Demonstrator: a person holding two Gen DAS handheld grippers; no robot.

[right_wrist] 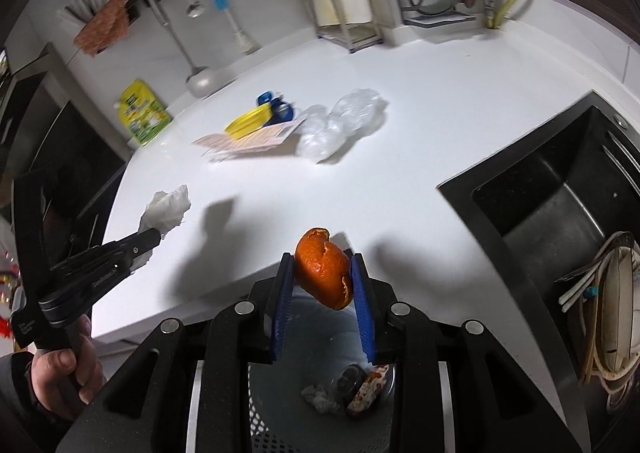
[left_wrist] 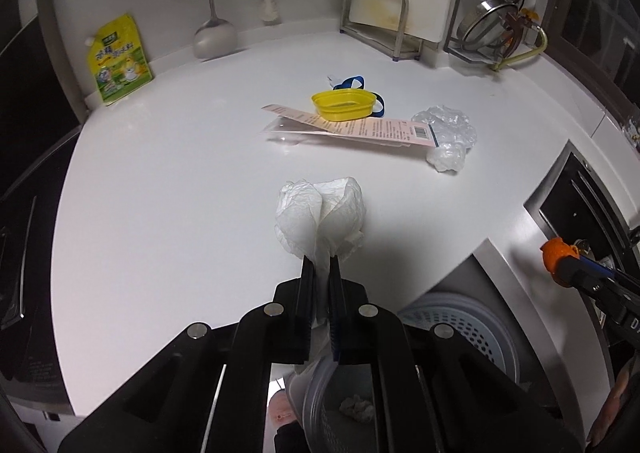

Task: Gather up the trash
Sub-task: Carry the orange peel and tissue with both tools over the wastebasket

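My left gripper (left_wrist: 320, 259) is shut on a crumpled white paper towel (left_wrist: 320, 215) and holds it above the white counter's front edge; both also show in the right wrist view, the gripper (right_wrist: 154, 235) and the towel (right_wrist: 168, 207). My right gripper (right_wrist: 322, 257) is shut on an orange peel (right_wrist: 324, 269) above a grey perforated trash bin (right_wrist: 320, 413) that holds some scraps. The peel also shows in the left wrist view (left_wrist: 558, 255). On the counter lie a yellow lid (left_wrist: 346, 105), a pink printed package (left_wrist: 360, 129) and crumpled clear plastic (left_wrist: 450, 137).
A black sink (right_wrist: 560, 205) lies at the right with dishes at its near end. A yellow-green refill pouch (left_wrist: 118, 59) leans at the back left. A ladle (left_wrist: 212, 33), a brush, a cutting board rack (left_wrist: 380, 13) and a dish rack (left_wrist: 504, 13) line the back wall.
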